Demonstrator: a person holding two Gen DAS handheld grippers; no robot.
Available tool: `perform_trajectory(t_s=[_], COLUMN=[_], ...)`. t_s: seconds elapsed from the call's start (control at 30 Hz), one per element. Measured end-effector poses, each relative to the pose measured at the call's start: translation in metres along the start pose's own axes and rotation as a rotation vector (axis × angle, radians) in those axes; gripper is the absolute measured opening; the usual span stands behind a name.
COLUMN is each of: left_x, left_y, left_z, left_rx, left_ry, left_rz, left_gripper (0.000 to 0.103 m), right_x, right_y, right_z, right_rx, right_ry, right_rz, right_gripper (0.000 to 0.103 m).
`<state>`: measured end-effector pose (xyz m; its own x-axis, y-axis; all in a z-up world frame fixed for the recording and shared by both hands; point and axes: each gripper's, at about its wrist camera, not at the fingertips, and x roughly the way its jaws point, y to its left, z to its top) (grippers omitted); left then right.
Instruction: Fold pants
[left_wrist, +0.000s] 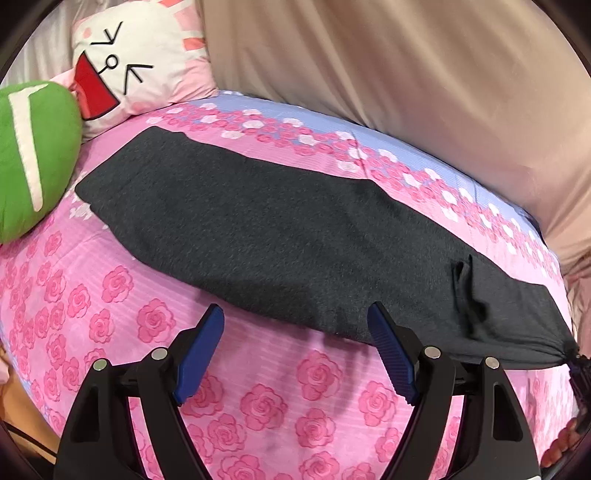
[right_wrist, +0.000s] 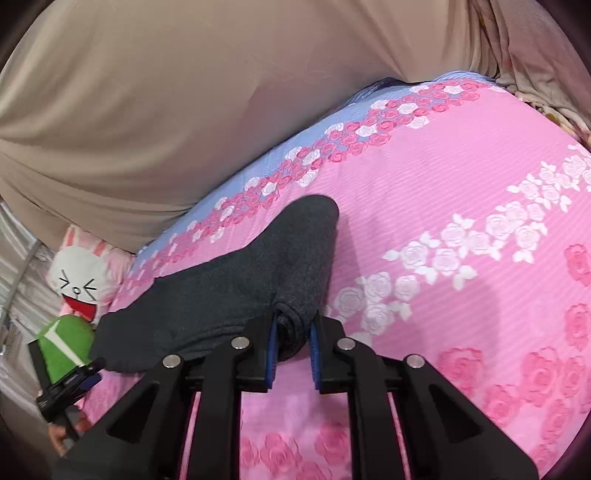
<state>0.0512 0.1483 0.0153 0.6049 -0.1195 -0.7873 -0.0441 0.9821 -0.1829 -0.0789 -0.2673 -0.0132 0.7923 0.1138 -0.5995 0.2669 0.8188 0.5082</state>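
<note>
The left tongs (left_wrist: 295, 325) are spread wide above the near edge of the dark grey pants (left_wrist: 266, 229). The right tongs (right_wrist: 293, 341) pinch one bunched end. The pants lie long and flat on the pink rose bed (left_wrist: 258, 398), near the cushions (left_wrist: 37, 155).

Black left tool (left_wrist: 295, 328), right tool (right_wrist: 292, 341); ribbed blue pads (left_wrist: 391, 354), silver screws.

A home bedroom: rose-print bedspread (left_wrist: 110, 295), cartoon rabbit pillow (left_wrist: 140, 62), green plush cushion (left_wrist: 33, 155).
</note>
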Motion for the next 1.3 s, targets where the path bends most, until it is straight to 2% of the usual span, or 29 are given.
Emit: perform_trajectory(t_s=[0.17, 0.23, 0.3, 0.33, 0.37, 0.4, 0.47, 0.57, 0.63, 0.73, 0.77, 0.83, 0.87, 0.93, 1.03, 1.13, 1.2, 1.23, 1.3], left_x=[0.011, 0.014, 0.012, 0.011, 0.010, 0.009, 0.009, 0.009, 0.006, 0.002, 0.000, -0.004, -0.006, -0.008, -0.006, -0.003, 0.002, 0.005, 0.013], left_y=[-0.025, -0.031, -0.032, -0.030, -0.026, -0.020, -0.012, -0.001, 0.005, 0.013, 0.018, 0.029, 0.034, 0.051, 0.078, 0.105, 0.125, 0.132, 0.147], left_z=[-0.009, -0.012, -0.014, -0.014, -0.013, -0.012, -0.009, -0.008, -0.010, -0.010, -0.009, -0.007, -0.006, -0.001, 0.009, 0.019, 0.028, 0.031, 0.038], left_rx=[0.059, 0.067, 0.075, 0.078, 0.074, 0.065, 0.050, 0.032, 0.031, 0.058, 0.070, 0.077, 0.074, 0.049, 0.005, -0.052, -0.115, -0.142, -0.214], left_ry=[0.028, 0.049, 0.045, 0.039, 0.032, 0.026, 0.022, 0.019, 0.017, 0.013, 0.002, -0.018, -0.026, -0.037, -0.048, -0.065, -0.062, -0.058, -0.045], left_rz=[-0.030, -0.046, -0.059, -0.057, -0.054, -0.051, -0.052, -0.057, -0.056, -0.043, -0.032, -0.015, -0.012, -0.011, -0.002, 0.013, 0.007, -0.010, -0.054], left_gripper=[0.078, 0.078, 0.078, 0.078, 0.079, 0.079, 0.079, 0.079, 0.079, 0.079, 0.079, 0.079, 0.079, 0.079, 0.080, 0.080, 0.082, 0.082, 0.082], right_x=[0.021, 0.021, 0.006, -0.009, -0.019, -0.025, -0.017, 0.026, 0.057, 0.097, 0.111, 0.127, 0.133, 0.131, 0.115, 0.115, 0.136, 0.156, 0.176], right_y=[-0.007, -0.008, -0.002, 0.009, 0.022, 0.038, 0.080, 0.141, 0.175, 0.202, 0.205, 0.201, 0.196, 0.190, 0.195, 0.225, 0.243, 0.249, 0.246], right_z=[-0.015, -0.022, -0.025, -0.025, -0.024, -0.024, -0.031, -0.057, -0.077, -0.092, -0.094, -0.098, -0.097, -0.091, -0.069, -0.052, -0.054, -0.064, -0.079], right_rx=[-0.054, -0.069, -0.110, -0.153, -0.195, -0.244, -0.361, -0.500, -0.578, -0.638, -0.650, -0.655, -0.632, -0.588, -0.509, -0.500, -0.511, -0.542, -0.557], right_ry=[0.079, 0.088, 0.025, -0.040, -0.081, -0.104, -0.076, 0.019, 0.065, 0.124, 0.139, 0.160, 0.180, 0.172, 0.114, 0.071, 0.116, 0.163, 0.201], right_rz=[-0.137, -0.178, -0.275, -0.300, -0.291, -0.268, -0.203, -0.100, -0.074, -0.088, -0.123, -0.202, -0.199, -0.189, -0.125, -0.065, -0.016, -0.021, -0.072], right_gripper=[0.015, 0.023, 0.037, 0.039, 0.044, 0.057, 0.069, 0.066, 0.065, 0.065, 0.064, 0.051, 0.032, 0.012, 0.010, 0.010, 0.013, 0.015, 0.018])
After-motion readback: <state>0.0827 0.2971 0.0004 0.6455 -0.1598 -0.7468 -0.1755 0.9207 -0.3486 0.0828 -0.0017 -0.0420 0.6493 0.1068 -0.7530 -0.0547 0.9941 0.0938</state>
